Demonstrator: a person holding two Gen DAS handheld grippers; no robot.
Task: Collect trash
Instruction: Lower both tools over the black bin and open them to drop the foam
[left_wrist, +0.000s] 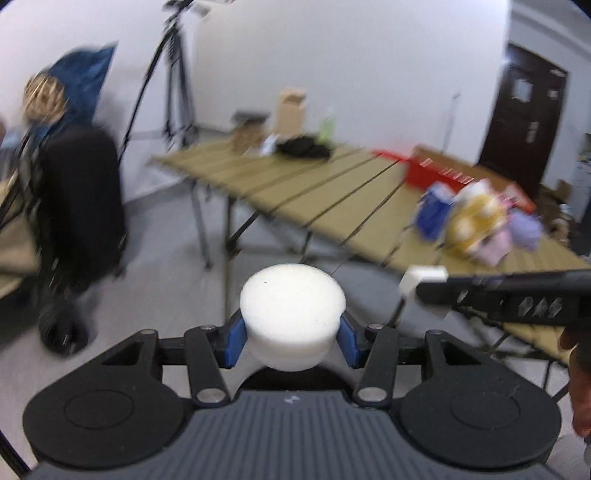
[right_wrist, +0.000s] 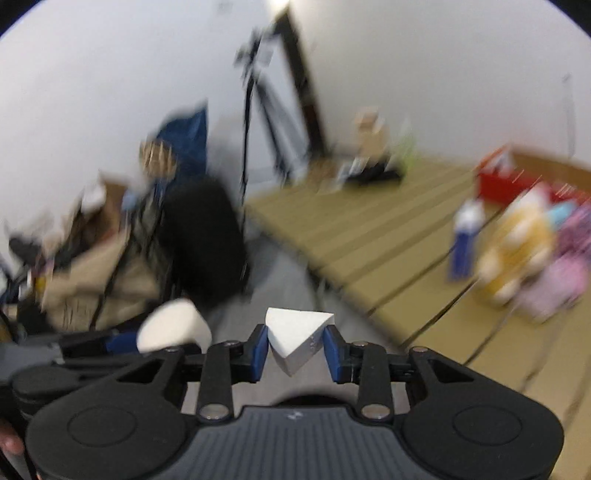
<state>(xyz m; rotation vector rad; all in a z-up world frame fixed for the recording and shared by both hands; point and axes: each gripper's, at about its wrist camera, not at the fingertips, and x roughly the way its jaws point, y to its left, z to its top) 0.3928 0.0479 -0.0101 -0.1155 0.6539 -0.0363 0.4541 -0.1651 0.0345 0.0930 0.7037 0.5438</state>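
Left wrist: foam disc (left_wrist: 293, 314) clamped between blue fingers (left_wrist: 235, 341)

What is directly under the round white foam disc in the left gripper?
Under the foam disc, held by the left gripper, there is only blurred grey floor; the slatted table stands beyond it. The disc's underside is hidden.

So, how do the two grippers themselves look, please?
The left gripper and right gripper look alike: black linkage arms with silver rivets, blue pads on the fingers, two round black discs, and a ribbed grey body. No cables show.
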